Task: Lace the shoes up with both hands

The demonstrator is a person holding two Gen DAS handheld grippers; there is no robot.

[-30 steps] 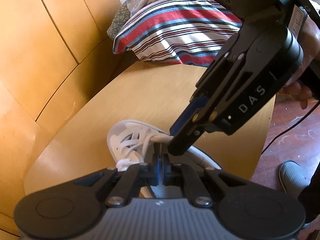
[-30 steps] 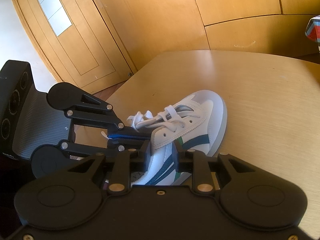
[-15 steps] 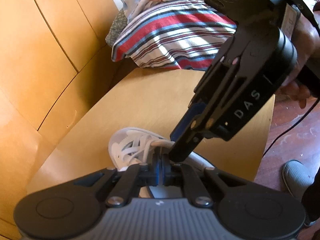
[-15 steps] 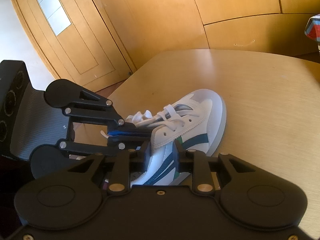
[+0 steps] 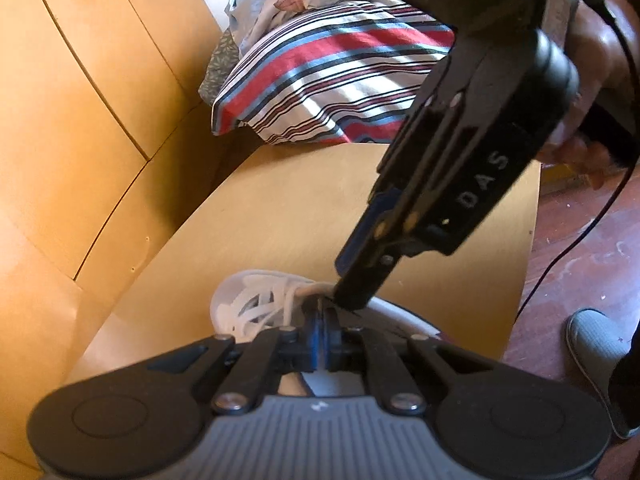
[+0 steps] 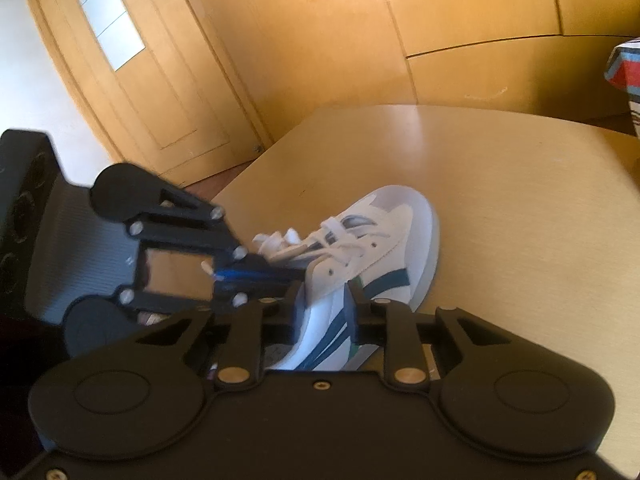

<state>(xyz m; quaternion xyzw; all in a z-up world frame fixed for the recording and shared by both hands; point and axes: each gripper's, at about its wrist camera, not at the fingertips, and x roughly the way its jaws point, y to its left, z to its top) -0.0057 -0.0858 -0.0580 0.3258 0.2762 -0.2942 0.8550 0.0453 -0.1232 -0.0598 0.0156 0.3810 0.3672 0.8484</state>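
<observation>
Right wrist view shows my right tool (image 6: 324, 306) parted astride the sneaker (image 6: 360, 256), my left tool (image 6: 256, 276) clenched on a lace (image 5: 310, 290), lower eyelets threaded, tying likely left.

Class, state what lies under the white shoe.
The white shoe rests on the wooden table. The tabletop directly beneath its sole is covered, as is the heel, hidden by the right gripper.

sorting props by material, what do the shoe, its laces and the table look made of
Shoe: smooth white leather or a synthetic look-alike, slight sheen, stitched panels, dark stripes. Laces: flat white woven fabric, matte. Table: pale wood or wood-look laminate, faint grain, satin glare.
</observation>
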